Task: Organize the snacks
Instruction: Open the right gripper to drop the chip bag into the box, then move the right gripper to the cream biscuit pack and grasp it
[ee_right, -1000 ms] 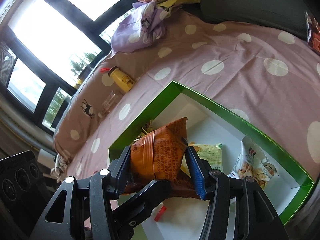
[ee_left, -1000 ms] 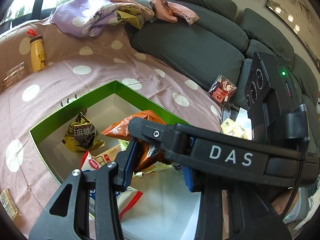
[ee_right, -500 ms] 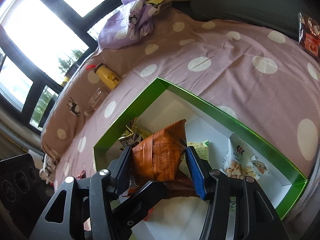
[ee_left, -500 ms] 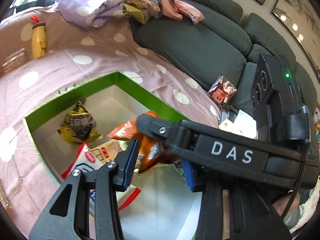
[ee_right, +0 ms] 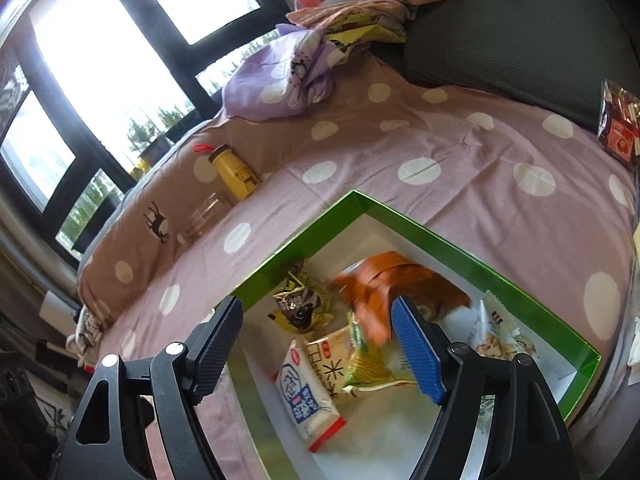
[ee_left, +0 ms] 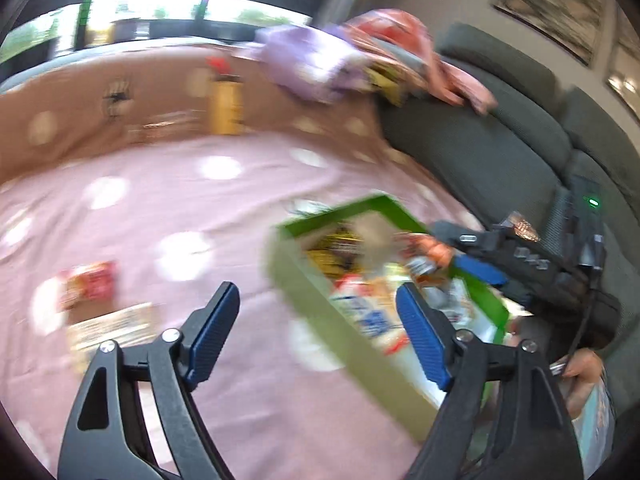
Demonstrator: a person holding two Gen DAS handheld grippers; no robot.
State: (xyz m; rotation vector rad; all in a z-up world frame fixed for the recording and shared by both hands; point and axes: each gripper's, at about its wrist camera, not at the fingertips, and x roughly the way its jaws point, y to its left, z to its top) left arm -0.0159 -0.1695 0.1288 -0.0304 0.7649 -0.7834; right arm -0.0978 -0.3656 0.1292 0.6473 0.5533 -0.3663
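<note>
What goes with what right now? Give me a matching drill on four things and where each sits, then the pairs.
Things:
1. orange bag
2. yellow bottle
3. red packet
4. purple cloth

Places:
A. on the dotted sheet, against the dark cushion
B. inside the green box
C. heaped on the sheet near the window
D. standing on the sheet beside a clear glass

Pairs: 1-B, 2-D, 3-A, 4-C
</note>
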